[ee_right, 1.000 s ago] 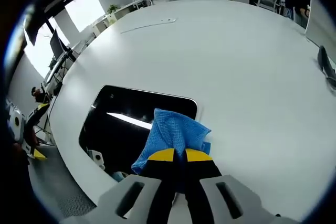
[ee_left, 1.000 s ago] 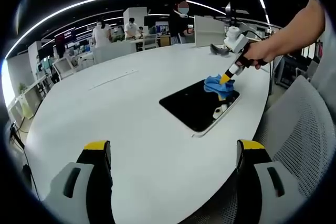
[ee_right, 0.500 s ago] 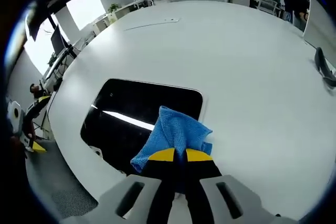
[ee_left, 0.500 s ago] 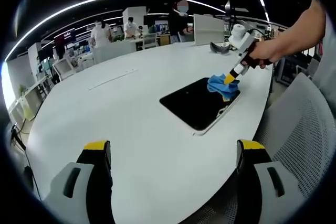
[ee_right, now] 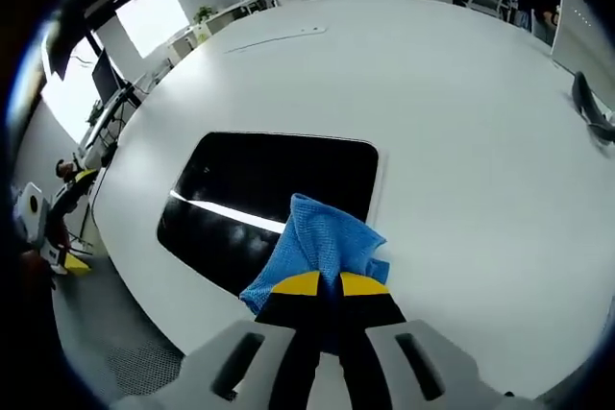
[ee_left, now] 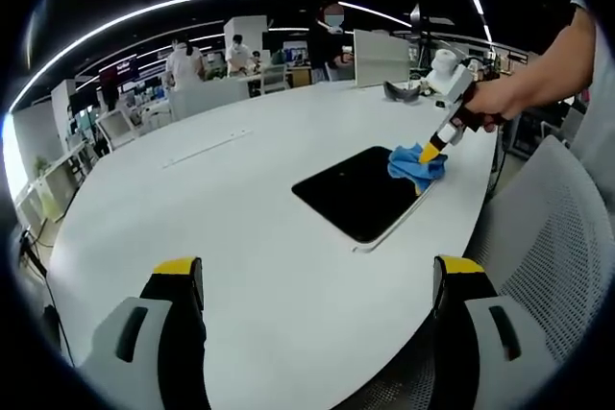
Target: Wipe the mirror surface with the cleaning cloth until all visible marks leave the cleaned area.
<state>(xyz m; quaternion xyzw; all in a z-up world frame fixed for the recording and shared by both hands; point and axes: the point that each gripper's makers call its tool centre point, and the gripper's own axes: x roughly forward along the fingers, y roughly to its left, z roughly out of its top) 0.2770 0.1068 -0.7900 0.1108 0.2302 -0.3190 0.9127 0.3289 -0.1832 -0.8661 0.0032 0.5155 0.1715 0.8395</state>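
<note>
A big white table (ee_left: 240, 228) is taking up most of both views, with a mesh chair (ee_left: 553, 237) sitting at its edge in the left gripper view. The dark mirror (ee_right: 279, 194) is lying flat on the table near that edge, reflecting a ceiling light strip. The blue cleaning cloth (ee_right: 322, 252) is resting on the mirror's corner and spilling partly onto the table, directly ahead of the right gripper (ee_right: 320, 285), whose yellow-tipped jaws are pinching it closed. The left gripper (ee_left: 317, 280) is hovering over the table well apart from the mirror, jaws spread wide and gripping nothing. A hand (ee_left: 500, 98) is holding the right gripper above the cloth.
</note>
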